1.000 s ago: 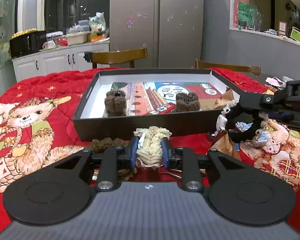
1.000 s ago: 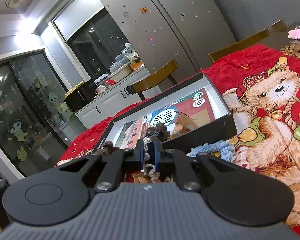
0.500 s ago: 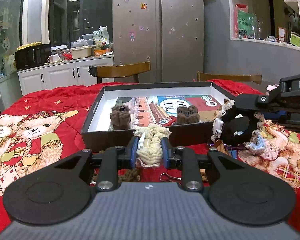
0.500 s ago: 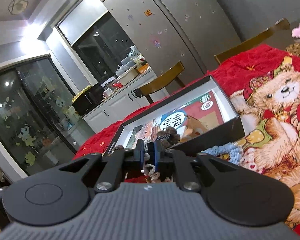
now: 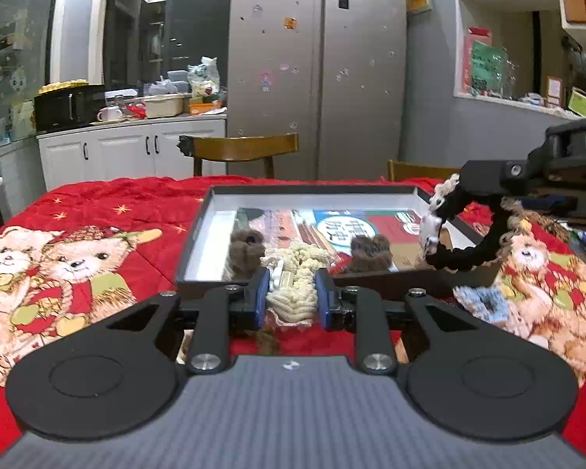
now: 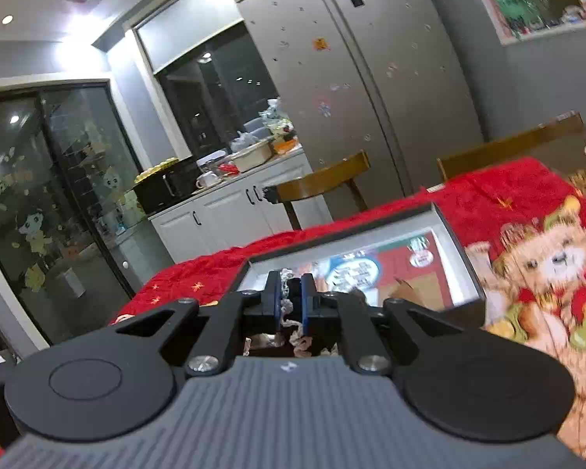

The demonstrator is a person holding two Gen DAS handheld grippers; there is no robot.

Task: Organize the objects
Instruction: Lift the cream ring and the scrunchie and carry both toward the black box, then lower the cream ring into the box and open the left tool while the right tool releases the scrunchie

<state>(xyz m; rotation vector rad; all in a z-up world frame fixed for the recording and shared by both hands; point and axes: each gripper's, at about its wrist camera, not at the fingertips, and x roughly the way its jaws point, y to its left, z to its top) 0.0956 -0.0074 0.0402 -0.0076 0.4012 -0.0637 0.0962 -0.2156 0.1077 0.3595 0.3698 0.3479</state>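
Observation:
My left gripper point(image 5: 291, 297) is shut on a cream knitted scrunchie point(image 5: 293, 273), held above the red blanket just in front of a black box point(image 5: 312, 191) with a white inside. Two brown knitted scrunchies point(image 5: 248, 248) point(image 5: 369, 250) lie in the box. At the right of the left wrist view, my right gripper point(image 5: 472, 179) holds a black scrunchie with pale trim point(image 5: 465, 250), which hangs over the box's right edge. In the right wrist view the right gripper point(image 6: 291, 297) is shut on that scrunchie point(image 6: 291, 287), with the box point(image 6: 340, 230) just ahead.
A red bear-print blanket point(image 5: 97, 242) covers the table. A light-blue scrunchie point(image 5: 484, 303) lies on it by the box's near right corner, and something brown point(image 5: 267, 342) lies under my left gripper. Wooden chairs point(image 5: 242, 148), a steel fridge point(image 5: 316, 70) and a kitchen counter stand behind.
Both grippers have risen with their scrunchies, so the box now sits lower in both views. The right gripper has also rolled, and its black scrunchie now hangs higher over the box's edge.

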